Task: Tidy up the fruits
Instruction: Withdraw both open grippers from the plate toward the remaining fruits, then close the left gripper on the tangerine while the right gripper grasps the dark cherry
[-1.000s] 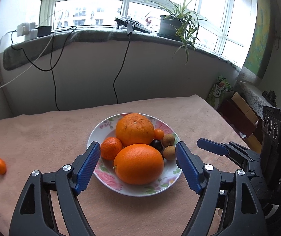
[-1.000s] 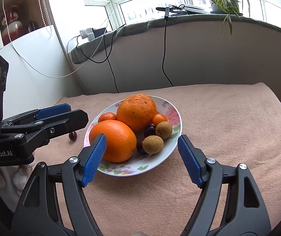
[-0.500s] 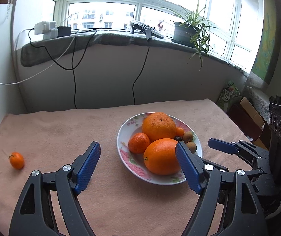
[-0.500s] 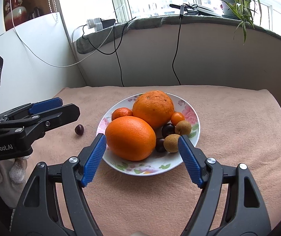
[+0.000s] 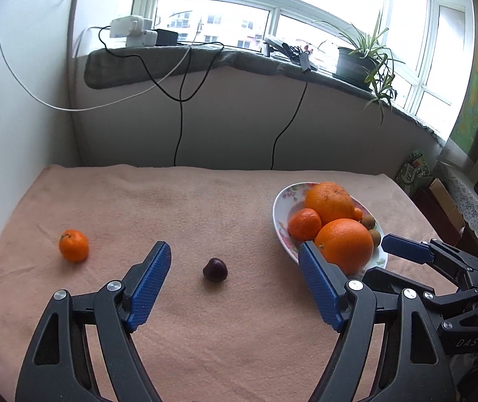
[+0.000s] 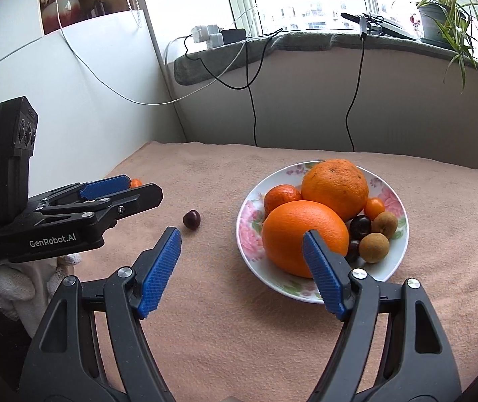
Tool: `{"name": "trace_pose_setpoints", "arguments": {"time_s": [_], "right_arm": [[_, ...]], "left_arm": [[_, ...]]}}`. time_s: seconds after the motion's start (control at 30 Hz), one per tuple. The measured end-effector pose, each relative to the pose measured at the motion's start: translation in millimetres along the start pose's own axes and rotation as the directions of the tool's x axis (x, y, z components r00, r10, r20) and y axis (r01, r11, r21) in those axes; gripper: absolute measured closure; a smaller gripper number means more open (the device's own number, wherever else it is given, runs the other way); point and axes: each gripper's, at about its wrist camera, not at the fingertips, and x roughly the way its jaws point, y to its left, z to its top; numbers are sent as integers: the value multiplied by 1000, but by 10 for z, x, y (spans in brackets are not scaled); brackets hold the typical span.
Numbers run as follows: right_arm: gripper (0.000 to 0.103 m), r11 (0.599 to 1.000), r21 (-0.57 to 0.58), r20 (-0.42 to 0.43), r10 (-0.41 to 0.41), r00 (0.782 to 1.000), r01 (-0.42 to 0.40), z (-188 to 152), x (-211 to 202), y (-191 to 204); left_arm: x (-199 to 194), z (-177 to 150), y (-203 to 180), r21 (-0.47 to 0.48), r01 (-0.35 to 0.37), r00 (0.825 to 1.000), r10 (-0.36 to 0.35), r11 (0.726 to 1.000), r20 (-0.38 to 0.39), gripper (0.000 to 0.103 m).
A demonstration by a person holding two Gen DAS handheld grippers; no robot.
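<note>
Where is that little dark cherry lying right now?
The cherry lies loose on the pink cloth, left of the fruit plate, between it and a stray small orange.

Each camera looks forward and down along its own fingers, close over the tablecloth. Both views share the plate and dark cherry.

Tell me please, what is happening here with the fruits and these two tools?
A person holds two grippers over a cloth-covered table, sorting fruit. The left gripper is open and empty, aimed at a dark cherry lying loose on the cloth. A small orange also lies loose. The right gripper is open too, beside the full plate.
</note>
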Motion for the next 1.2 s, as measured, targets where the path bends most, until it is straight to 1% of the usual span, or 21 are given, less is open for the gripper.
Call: {"name": "trace_pose_setpoints", "arguments": {"time_s": [0.2,0.43,0.47,0.5,0.53,0.67,0.73,0.77,0.9,0.97,1.07,1.2], "right_arm": [[25,997,-22,-64,66,996,-67,-25,237,246],[26,992,-70,-128,92,987,-102,-49,538,565],[28,991,-79,-132,93,987,-104,-47,578,609],[32,991,-90,-138,88,987,-101,-45,627,653],[34,990,-98,-145,83,986,-98,-41,678,687],[36,991,-111,-163,61,985,-79,1,864,752],[45,990,-129,-168,32,985,-54,25,948,778],[52,991,-128,-177,27,984,-50,33,990,779],[53,992,-119,-197,19,980,-43,50,1129,768],[56,992,-123,-202,10,979,-36,53,1188,770],[58,993,-118,-211,3,978,-29,60,1250,767],[58,993,-120,-208,-18,978,-7,86,1308,772]], "left_arm": [[20,-169,456,-77,-69,997,67,995,-35,24],[42,-294,903,-154,-122,991,113,981,-67,24],[48,-298,953,-161,-126,991,116,979,-69,24],[50,-302,1008,-169,-132,990,121,977,-71,24],[57,-306,1057,-177,-134,990,123,975,-74,24],[71,-311,1225,-205,-139,989,125,969,-79,24],[94,-297,1297,-218,-142,988,127,966,-83,24],[99,-294,1336,-223,-141,989,125,964,-84,25],[151,-262,1455,-239,-146,988,128,960,-87,26],[199,-249,1499,-248,-145,988,125,958,-91,27],[260,-232,1540,-256,-143,987,121,956,-101,33],[323,-191,1568,-260,-141,987,116,955,-109,33]]}}
